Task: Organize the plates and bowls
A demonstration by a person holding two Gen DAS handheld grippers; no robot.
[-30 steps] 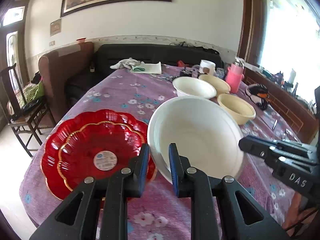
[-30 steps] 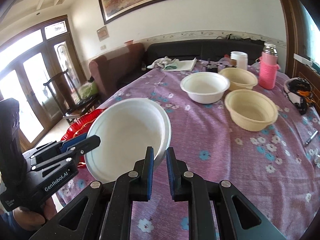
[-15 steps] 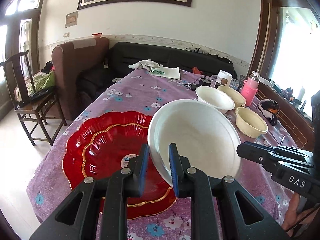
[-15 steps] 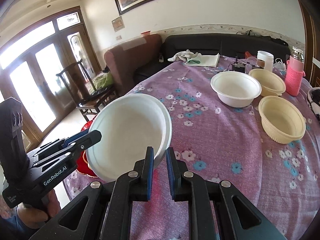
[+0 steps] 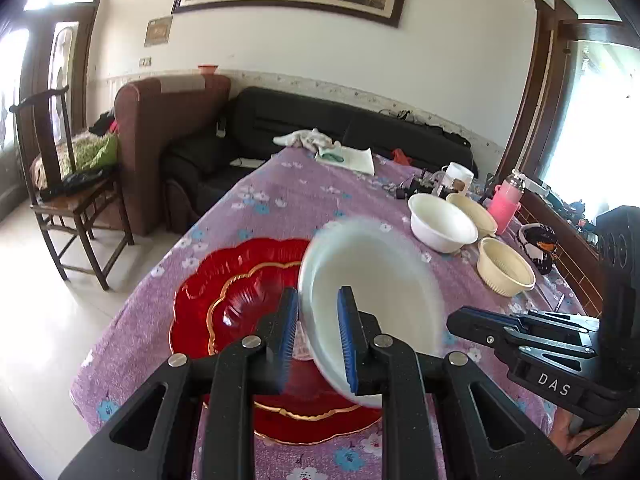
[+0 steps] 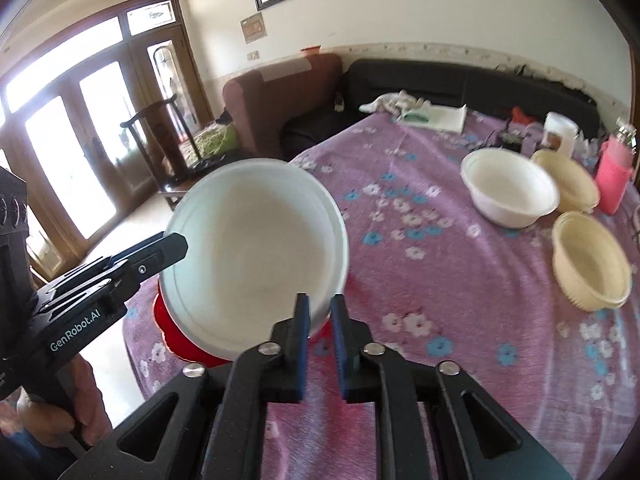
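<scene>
Grippers, left (image 5: pixel 318 336) and right (image 6: pixel 319 342), both pinching the white bowl (image 6: pixel 256 248), have seemingly carried it above the red plates (image 5: pixel 240 304).

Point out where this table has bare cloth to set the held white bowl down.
Bare cloth lies between the red plates and the white bowl further up the table, and along the left edge toward the folded cloth. The far right is crowded: cream bowls, pink bottle, mug.

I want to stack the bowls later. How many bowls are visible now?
4: a large white bowl held tilted above the red plates, a white bowl and two cream bowls on the table. None seems hidden.
</scene>
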